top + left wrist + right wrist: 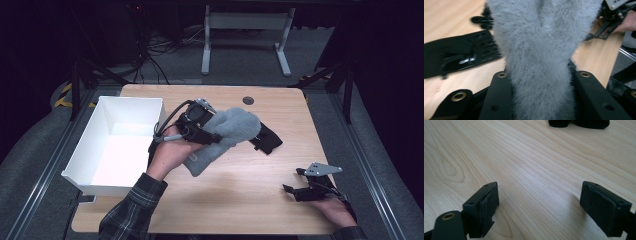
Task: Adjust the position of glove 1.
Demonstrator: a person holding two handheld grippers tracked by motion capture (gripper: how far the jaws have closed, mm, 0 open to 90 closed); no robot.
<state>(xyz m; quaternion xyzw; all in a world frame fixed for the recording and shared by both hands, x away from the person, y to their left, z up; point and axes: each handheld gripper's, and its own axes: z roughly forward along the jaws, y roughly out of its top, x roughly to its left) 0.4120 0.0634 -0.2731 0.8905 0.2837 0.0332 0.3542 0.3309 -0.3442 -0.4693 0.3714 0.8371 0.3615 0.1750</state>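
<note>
Left gripper (216,135) jaws clamped on a fluffy grey sock (227,134) held over the table (250,190) beside the white bin (95,150), right gripper (295,191) jaws wide apart and empty; limp fuzz could slip out or snag the black glove (459,56).

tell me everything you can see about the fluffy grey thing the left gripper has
The fluffy grey thing is a soft item with long fuzzy pile, pale grey all over, most likely a sock or glove; which one cannot be told. It is bunched and folded, with a rounded end toward the far side of the table and a narrower end drooping toward the person. The left gripper is shut on it, its fingers squeezing the pile from both sides. It partly overlaps a black item lying on the table.
</note>
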